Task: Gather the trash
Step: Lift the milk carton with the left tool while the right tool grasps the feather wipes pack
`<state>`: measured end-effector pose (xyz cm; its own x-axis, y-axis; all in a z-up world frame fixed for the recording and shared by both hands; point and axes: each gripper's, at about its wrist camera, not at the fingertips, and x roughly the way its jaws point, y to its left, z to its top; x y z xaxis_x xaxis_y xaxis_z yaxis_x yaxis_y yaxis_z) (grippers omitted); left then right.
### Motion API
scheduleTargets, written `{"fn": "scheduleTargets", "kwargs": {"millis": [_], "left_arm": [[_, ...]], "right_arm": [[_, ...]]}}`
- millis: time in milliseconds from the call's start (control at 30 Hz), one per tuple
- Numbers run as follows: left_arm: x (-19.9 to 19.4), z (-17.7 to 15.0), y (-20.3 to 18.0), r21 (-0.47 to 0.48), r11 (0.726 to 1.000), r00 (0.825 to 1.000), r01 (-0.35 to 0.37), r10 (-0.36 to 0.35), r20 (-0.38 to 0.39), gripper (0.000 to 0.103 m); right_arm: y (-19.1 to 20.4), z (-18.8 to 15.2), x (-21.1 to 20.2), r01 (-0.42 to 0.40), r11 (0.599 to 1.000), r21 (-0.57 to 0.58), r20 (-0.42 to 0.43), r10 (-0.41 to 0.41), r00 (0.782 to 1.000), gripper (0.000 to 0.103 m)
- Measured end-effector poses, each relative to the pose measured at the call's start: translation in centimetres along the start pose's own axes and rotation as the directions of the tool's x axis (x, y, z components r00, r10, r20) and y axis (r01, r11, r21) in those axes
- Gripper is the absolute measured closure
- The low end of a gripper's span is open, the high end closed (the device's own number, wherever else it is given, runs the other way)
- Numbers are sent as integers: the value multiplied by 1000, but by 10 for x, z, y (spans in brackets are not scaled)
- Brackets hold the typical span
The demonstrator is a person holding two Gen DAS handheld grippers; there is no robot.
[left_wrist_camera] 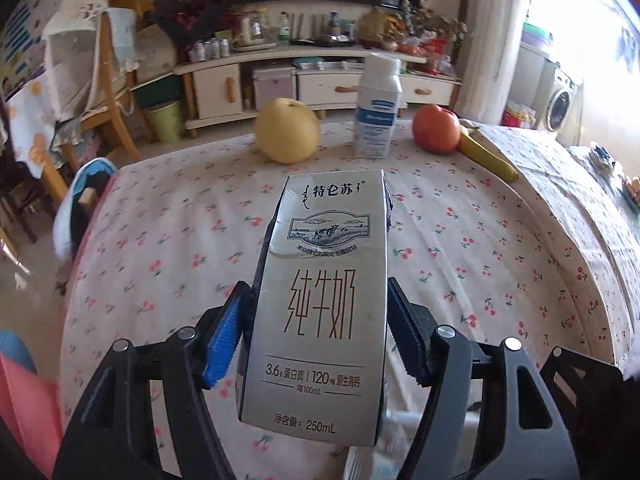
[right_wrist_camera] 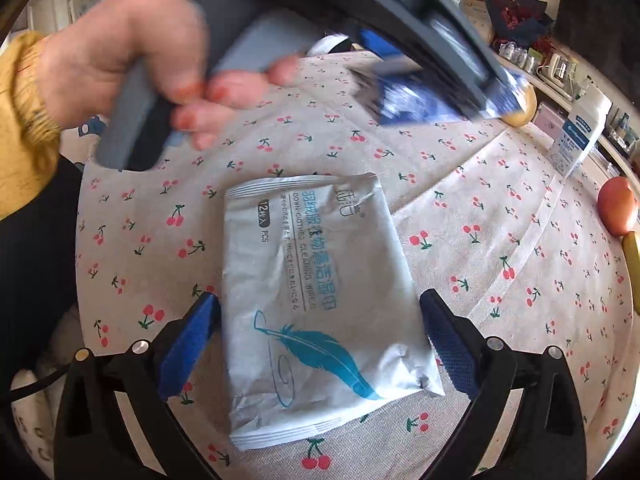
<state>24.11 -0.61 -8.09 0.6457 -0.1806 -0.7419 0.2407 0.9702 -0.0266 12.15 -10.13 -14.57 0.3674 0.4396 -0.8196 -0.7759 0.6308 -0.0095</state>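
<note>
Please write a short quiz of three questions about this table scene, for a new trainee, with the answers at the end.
1. True or false: the left gripper holds the grey milk carton.
2. What lies between the fingers of the open right gripper? A) wipes packet B) banana C) spoon
3. Fill in: on the cherry-print tablecloth, the white bottle stands between the yellow pear and the ____.

Key: 1 true. 2 A, the wipes packet; the pads do not press it. 3 the red apple.
</note>
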Motion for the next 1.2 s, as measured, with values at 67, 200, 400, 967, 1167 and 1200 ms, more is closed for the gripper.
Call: {"fn": "scheduleTargets", "kwargs": {"millis": [67, 200, 400, 967, 1167, 1200], "left_arm": [[-19, -14, 16, -67, 997, 1000, -28, 28, 10, 35], [-50, -44, 39, -194, 979, 998, -56, 62, 21, 35], [-73, -70, 49, -291, 955, 995, -58, 81, 66, 35], [-67, -94, 69, -337, 942, 991, -15, 59, 122, 35], [-66, -96, 77, -338, 941, 990, -26, 72, 123, 35], [-67, -96, 78, -336, 941, 989, -35, 81, 125, 35]], "right_arm": [[1, 2, 2, 5, 1000, 4, 0, -5, 1000, 5], [-3, 4, 1, 4, 1000, 24, 5, -4, 1000, 5], [-19, 1, -6, 7, 999, 40, 29, -8, 1000, 14], [-19, 4, -8, 127, 980, 155, 55, -137, 989, 32], [-28, 6, -9, 146, 958, 246, 52, -163, 985, 34], [-29, 7, -8, 149, 955, 256, 51, -167, 985, 35]]}}
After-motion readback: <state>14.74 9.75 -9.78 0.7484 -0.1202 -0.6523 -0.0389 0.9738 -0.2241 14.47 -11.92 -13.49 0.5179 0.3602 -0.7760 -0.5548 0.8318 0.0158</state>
